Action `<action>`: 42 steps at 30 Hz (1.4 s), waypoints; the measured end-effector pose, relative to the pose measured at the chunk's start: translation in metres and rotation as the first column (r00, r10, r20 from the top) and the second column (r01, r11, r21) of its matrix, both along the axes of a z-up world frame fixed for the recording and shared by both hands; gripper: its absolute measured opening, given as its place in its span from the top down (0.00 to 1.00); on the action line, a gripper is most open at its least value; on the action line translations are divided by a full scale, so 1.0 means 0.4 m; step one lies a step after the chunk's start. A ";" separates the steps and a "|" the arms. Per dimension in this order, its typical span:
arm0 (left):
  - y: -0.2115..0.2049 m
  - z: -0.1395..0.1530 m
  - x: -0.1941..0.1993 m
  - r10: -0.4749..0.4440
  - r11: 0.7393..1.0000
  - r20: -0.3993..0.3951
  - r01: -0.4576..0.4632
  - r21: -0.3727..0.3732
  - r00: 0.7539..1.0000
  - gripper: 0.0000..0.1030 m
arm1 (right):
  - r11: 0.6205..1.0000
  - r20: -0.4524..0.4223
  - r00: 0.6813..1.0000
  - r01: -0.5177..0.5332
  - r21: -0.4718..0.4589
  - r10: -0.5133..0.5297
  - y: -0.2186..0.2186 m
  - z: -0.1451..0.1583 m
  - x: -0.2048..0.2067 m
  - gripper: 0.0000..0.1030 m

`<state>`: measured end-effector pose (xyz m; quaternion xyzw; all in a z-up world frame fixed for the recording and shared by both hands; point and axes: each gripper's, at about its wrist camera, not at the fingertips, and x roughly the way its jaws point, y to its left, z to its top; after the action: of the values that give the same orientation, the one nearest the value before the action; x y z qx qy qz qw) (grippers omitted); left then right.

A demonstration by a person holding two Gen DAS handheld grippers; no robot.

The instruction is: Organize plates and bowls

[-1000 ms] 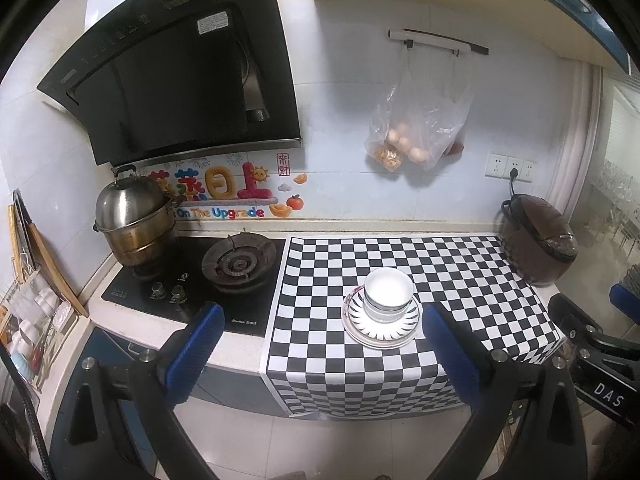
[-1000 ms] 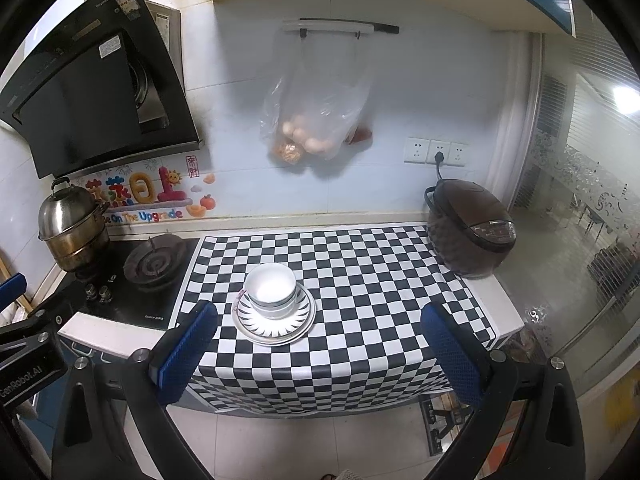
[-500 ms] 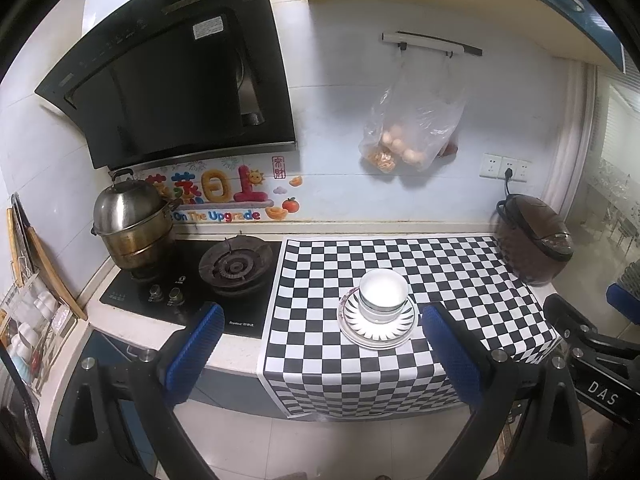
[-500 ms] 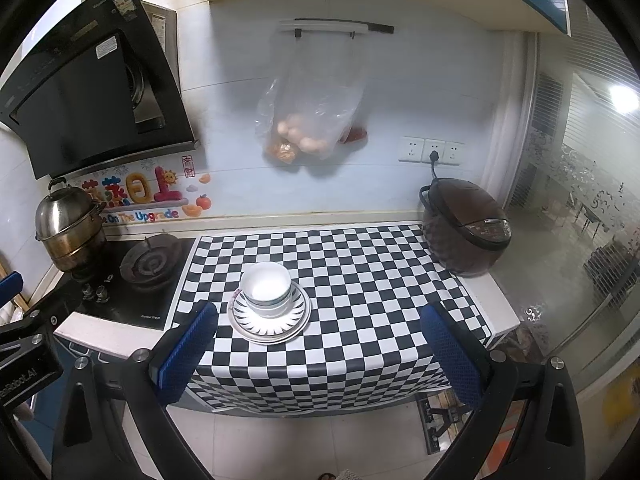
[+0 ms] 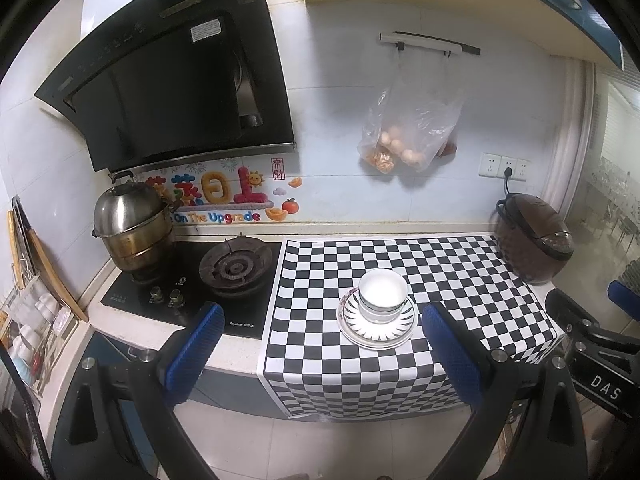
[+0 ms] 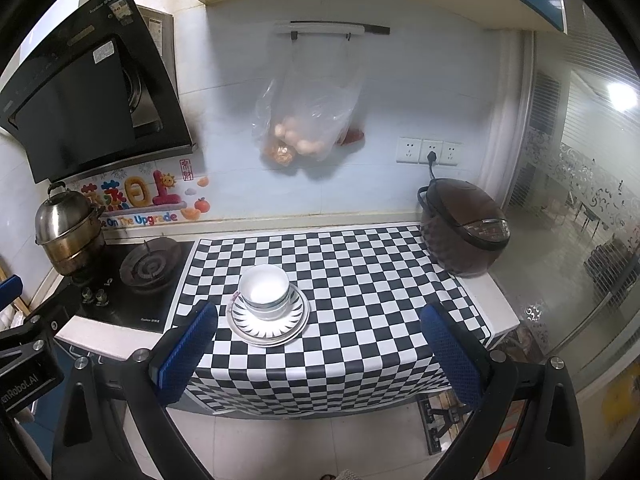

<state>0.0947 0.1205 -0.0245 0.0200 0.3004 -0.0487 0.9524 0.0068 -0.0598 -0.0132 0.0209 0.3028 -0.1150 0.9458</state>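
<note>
A white bowl stack [image 5: 382, 295] sits on striped plates [image 5: 376, 330] on the checkered cloth [image 5: 440, 264]. The same bowls [image 6: 265, 290] and plates [image 6: 268, 326] show in the right wrist view. My left gripper [image 5: 320, 344] is open and empty, held back from the counter's front edge. My right gripper [image 6: 320, 344] is open and empty, also back from the counter. The right gripper's body [image 5: 592, 344] shows at the right edge of the left wrist view; the left gripper's body [image 6: 28, 340] shows at the left edge of the right wrist view.
A gas hob [image 5: 236, 268] with a steel pot [image 5: 128, 228] is at the left. A brown rice cooker [image 5: 536, 248] stands at the cloth's right end. A plastic bag of food [image 5: 408, 136] hangs on the wall. A range hood [image 5: 168, 92] overhangs the hob.
Both grippers have drawn back slightly from the counter, so the bowls and plates look a little smaller. Both stay open and empty.
</note>
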 end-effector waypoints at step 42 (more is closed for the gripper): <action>0.008 -0.010 -0.011 0.031 1.000 0.000 -0.031 0.006 1.000 0.01 | 1.000 -0.004 1.000 -0.018 -0.001 0.018 0.025 0.001 0.014 0.00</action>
<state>0.0903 0.1237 -0.0287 0.0183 0.3007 -0.0332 0.9530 0.0125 -0.0499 -0.0127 0.0175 0.3049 -0.1066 0.9463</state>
